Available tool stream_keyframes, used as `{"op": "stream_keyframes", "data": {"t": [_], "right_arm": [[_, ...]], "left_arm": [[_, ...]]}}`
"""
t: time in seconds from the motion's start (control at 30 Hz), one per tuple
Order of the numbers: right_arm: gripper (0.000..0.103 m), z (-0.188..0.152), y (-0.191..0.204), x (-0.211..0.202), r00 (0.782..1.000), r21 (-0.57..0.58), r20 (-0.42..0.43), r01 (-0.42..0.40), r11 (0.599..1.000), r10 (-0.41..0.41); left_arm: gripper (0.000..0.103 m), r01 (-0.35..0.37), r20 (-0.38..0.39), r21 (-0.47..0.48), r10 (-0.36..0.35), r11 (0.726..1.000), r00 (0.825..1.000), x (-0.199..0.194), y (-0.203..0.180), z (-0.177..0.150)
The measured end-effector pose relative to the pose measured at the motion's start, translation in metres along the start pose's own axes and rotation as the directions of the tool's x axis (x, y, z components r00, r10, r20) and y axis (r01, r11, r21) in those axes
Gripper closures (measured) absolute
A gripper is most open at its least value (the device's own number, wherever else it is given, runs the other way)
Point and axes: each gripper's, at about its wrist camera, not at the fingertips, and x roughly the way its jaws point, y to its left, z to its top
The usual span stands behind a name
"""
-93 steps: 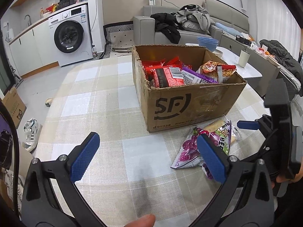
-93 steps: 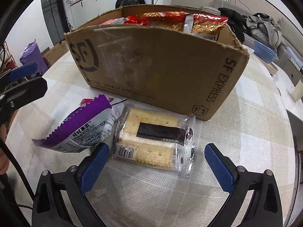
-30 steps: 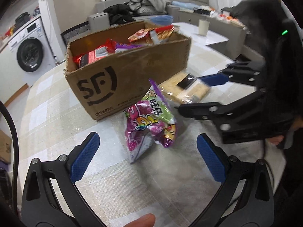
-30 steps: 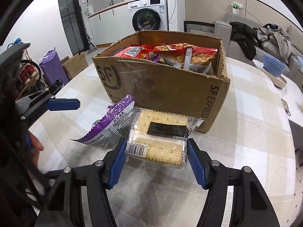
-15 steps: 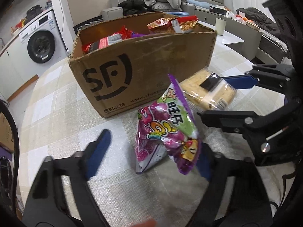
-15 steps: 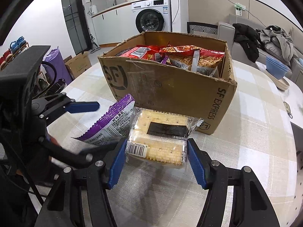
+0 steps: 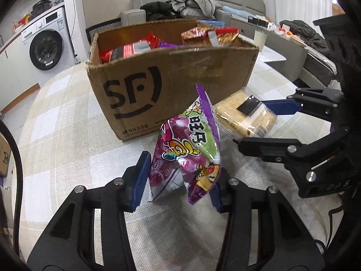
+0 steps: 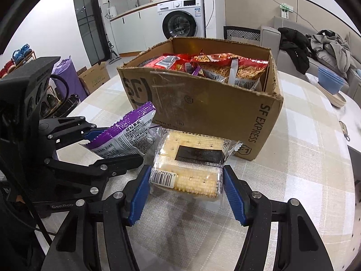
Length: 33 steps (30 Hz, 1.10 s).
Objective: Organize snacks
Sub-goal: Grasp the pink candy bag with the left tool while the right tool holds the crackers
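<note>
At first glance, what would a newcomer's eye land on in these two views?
Probably the open SF cardboard box standing mid-table, full of snack packets. In front of it, the right gripper is shut on a clear pack of crackers. Beside that, the left gripper has its jaws closing around a purple candy bag.

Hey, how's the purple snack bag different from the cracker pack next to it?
The purple snack bag is an opaque, printed, puffy pouch; the cracker pack is a clear wrapper showing square crackers and a black label.

The bag stands crumpled on edge between the closing left gripper; the cracker pack lies flat, clamped by the right gripper.

Both sit on the checked tablecloth in front of the cardboard box.
</note>
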Motion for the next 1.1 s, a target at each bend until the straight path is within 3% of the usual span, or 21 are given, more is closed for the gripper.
{"op": "stream_keyframes", "data": {"t": [0.43,0.9,1.1], "right_arm": [[0.04,0.005,0.005,-0.033,0.992,-0.02,0.124,-0.02,1.0,0.023],[0.039,0.012,-0.005,-0.075,0.944,0.045,0.33,-0.037,0.998,0.02],[0.039,0.014,-0.014,-0.083,0.929,0.089,0.369,-0.037,0.995,0.002]], "left_arm": [[0.059,0.01,0.12,0.015,-0.011,1.0,0.993,-0.055,0.001,0.001],[0.059,-0.011,0.186,-0.045,0.019,0.999,0.982,-0.103,0.005,0.001],[0.06,-0.004,0.216,-0.062,0.017,0.998,0.976,-0.121,0.01,0.003]]}}
